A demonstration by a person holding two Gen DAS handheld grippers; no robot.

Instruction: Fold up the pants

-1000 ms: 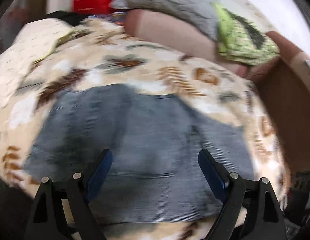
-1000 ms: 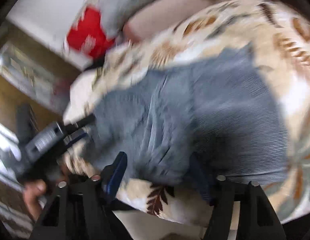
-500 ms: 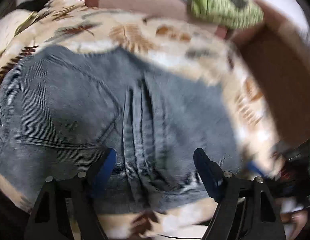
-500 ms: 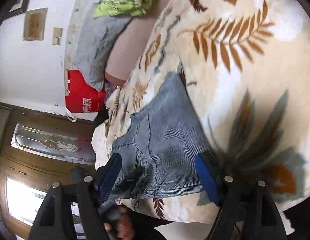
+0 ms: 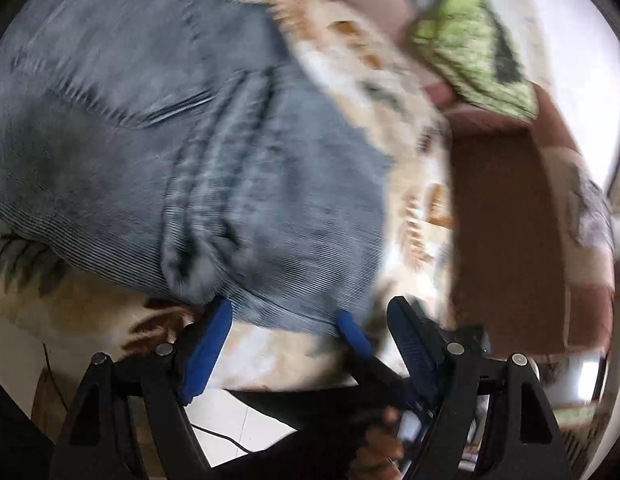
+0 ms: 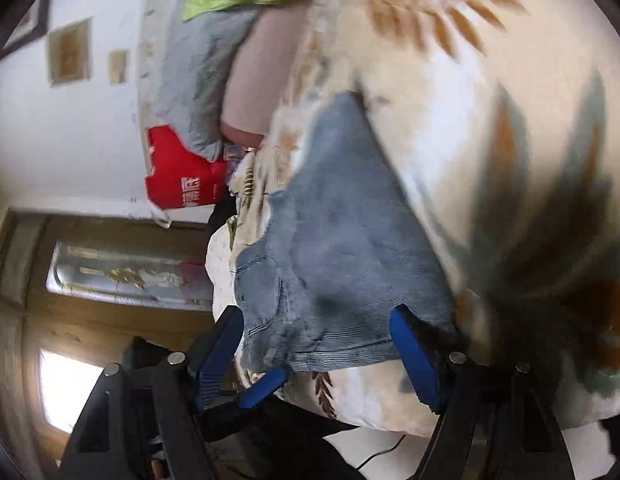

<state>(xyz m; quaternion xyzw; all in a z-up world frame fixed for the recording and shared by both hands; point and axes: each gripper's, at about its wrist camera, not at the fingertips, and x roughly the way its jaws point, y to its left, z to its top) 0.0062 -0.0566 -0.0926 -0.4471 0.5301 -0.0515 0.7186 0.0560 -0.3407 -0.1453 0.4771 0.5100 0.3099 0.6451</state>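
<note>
the pants are blue-grey corduroy, lying spread on a leaf-print blanket over what looks like a sofa, with their near hem along the blanket's front edge and a bunched ridge of seam running up the middle. my left gripper sits just short of that hem with both jaws spread and nothing between them, so it is released. my right gripper is the same, jaws apart with the hem's corner showing in the gap but not pinched (the pads look clear of the cloth as far as the blur lets me judge). in the right view the left one's blue fingertip pokes in near the hem, so the two tools are close together. i judge the step is taking hold of the near edge at two spots. to do it well i'd slide each lower pad under the corduroy only, not the blanket, clamp level with each other, then lift evenly. beyond lie a green cushion and a red bag.
</note>
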